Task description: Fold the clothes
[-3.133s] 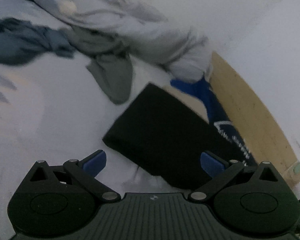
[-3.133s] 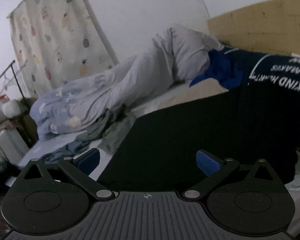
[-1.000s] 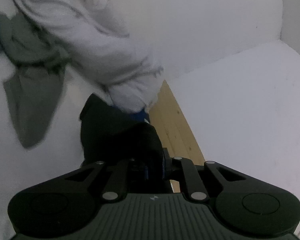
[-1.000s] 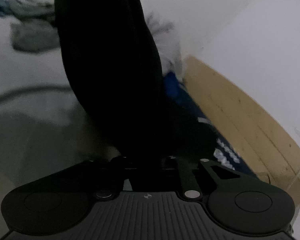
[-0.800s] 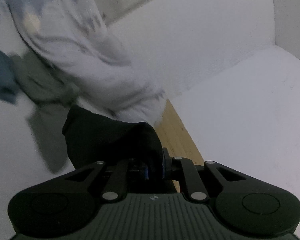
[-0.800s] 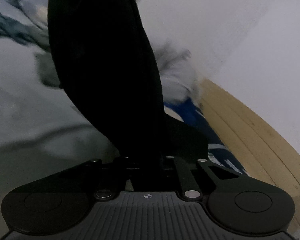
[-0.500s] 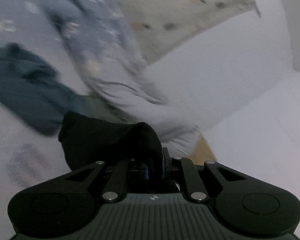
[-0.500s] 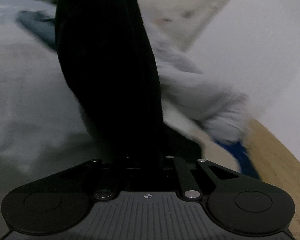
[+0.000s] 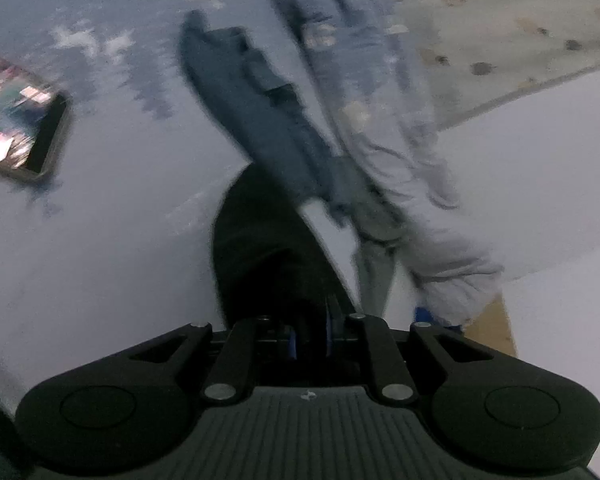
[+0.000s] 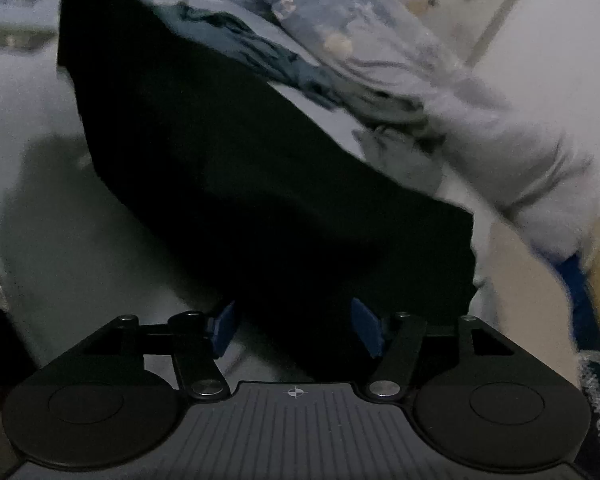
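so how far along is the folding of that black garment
Part done: the black garment lies in a compact slab on the bed. In hand: the left gripper is shut on one end, while the right gripper jaws are opening, cloth between them but not pinched. Left: the blue-grey clothes and grey piece lie crumpled, unfolded.

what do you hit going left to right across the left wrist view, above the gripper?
phone → black garment pinched in the left gripper → dark blue-grey garment → pale printed duvet → spotted curtain
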A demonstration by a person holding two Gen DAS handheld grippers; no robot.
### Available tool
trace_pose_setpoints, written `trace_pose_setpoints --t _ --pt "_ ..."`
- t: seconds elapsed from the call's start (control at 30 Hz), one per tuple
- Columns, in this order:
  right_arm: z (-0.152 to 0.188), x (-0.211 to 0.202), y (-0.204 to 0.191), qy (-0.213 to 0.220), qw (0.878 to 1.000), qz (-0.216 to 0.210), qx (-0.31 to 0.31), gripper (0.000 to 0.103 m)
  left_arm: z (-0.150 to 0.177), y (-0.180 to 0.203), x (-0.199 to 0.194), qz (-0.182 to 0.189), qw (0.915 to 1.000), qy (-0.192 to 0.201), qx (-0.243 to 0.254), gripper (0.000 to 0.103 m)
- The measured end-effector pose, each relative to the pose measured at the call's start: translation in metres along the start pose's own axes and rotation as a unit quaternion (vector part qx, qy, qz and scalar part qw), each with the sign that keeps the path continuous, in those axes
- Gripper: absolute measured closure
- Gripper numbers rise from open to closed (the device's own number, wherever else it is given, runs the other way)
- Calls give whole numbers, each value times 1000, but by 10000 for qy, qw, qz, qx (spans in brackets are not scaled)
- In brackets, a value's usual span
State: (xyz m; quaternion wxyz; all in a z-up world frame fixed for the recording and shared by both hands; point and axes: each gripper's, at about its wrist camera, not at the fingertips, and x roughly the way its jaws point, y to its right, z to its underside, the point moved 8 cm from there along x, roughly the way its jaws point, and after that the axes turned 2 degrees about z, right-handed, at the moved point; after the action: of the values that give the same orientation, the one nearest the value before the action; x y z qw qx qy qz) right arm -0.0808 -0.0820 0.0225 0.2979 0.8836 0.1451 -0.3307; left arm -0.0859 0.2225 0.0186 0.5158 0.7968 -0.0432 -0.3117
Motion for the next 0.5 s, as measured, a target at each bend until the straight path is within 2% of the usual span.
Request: trace_pose_setpoints --t 0.03,0.1,0.2,0.27,0.37,0.4,0.5 --pt "-11 -9 6 50 9995 -194 234 34 2 -4 -2 -61 10000 -16 -29 87" --pt "-36 -28 18 172 9958 -560 702 18 8 -11 -1 -213 9997 -49 -85 86" --pt "-87 -42 40 526 9860 -890 1309 7 20 -24 0 -532 9985 -78 -92 84" --pt "-126 -44 40 757 9789 -1114 1534 3 23 -38 7 -851 9962 -140 -78 83" --pt "-184 -30 14 945 9781 -1279 1342 2 28 -54 6 -1207 9922 -225 -220 81" --pt "-203 -17 5 910 9782 -1373 1262 1 30 -59 6 -1318 9906 -254 -273 81" --pt "-243 24 -39 667 9800 -1587 1000 1 32 -60 6 -1375 9902 -245 -10 81"
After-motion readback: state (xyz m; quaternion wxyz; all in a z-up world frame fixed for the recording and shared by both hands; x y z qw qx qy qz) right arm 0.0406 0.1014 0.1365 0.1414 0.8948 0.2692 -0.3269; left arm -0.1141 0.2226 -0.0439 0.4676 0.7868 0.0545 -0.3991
